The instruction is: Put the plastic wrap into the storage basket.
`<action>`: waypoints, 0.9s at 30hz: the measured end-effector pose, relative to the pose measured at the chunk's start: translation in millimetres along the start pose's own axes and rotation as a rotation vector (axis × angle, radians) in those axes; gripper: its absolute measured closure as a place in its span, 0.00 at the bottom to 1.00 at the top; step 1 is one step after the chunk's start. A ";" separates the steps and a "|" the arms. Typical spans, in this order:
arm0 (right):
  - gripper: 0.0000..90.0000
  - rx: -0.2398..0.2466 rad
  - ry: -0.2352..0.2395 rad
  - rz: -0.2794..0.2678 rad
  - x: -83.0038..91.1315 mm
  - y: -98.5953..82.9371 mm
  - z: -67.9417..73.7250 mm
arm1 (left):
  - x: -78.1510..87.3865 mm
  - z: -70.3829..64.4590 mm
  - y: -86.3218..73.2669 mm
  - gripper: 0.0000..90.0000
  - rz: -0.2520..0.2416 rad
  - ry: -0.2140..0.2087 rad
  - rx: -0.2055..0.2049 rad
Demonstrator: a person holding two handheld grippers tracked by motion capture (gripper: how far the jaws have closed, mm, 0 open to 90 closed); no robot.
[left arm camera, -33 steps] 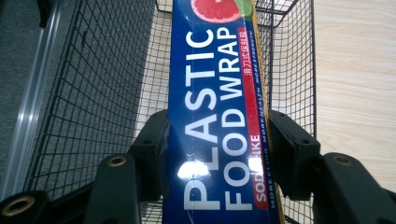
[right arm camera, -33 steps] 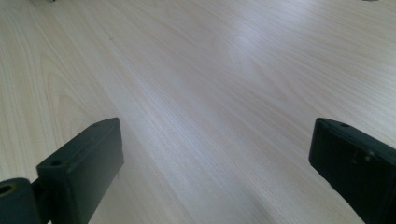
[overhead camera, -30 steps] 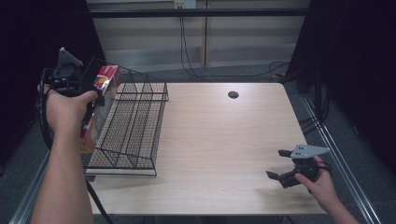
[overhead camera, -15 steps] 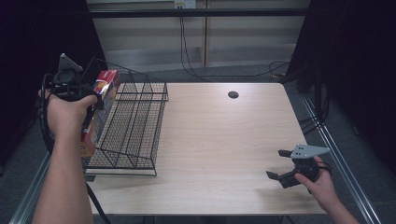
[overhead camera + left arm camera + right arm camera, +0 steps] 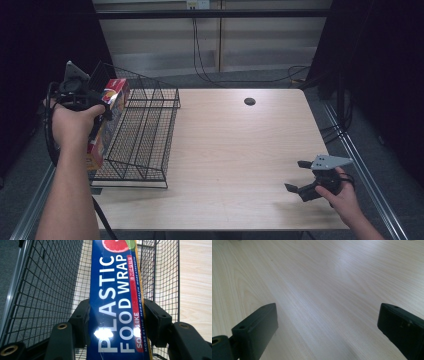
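A long blue box of plastic food wrap (image 5: 116,302) stands on end between the jaws of my left gripper (image 5: 116,315), which is shut on its sides. From above, the box (image 5: 107,115) hangs along the left wall of a black wire basket (image 5: 145,135), with my left gripper (image 5: 100,117) held above the table's left edge. The basket's mesh (image 5: 50,277) surrounds the box on both sides. My right gripper (image 5: 296,176) stays low at the front right of the table, open, with only bare wood between its jaws (image 5: 327,322).
The light wooden table (image 5: 240,150) has a small black round hole (image 5: 249,101) near its far edge. Cables (image 5: 200,50) hang behind the table. A metal rail (image 5: 360,160) runs along the right edge.
My left gripper has sunk slightly with the box, beside the basket's left wall. The right gripper has not moved.
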State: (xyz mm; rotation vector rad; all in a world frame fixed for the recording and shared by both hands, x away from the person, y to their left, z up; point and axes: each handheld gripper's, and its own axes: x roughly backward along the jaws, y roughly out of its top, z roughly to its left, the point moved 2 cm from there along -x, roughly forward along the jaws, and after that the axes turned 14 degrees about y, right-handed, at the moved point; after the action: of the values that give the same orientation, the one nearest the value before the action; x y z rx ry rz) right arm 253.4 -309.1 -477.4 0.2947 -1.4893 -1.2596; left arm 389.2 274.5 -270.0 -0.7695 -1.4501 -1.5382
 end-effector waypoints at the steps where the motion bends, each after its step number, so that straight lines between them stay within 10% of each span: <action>1: 0.03 0.000 0.000 0.000 0.0 0.0 0.0 | -0.4 -0.1 -0.1 0.50 -0.001 0.002 -0.002; 27: 0.03 -0.003 -0.002 0.002 -0.2 0.2 -0.2 | -12.4 1.0 -4.9 0.49 0.039 0.004 -0.004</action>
State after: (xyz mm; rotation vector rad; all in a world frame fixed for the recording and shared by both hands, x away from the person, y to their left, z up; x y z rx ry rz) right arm 253.6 -309.0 -477.4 0.2902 -1.4886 -1.2607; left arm 390.1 277.3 -283.0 -0.7919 -1.4214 -1.5125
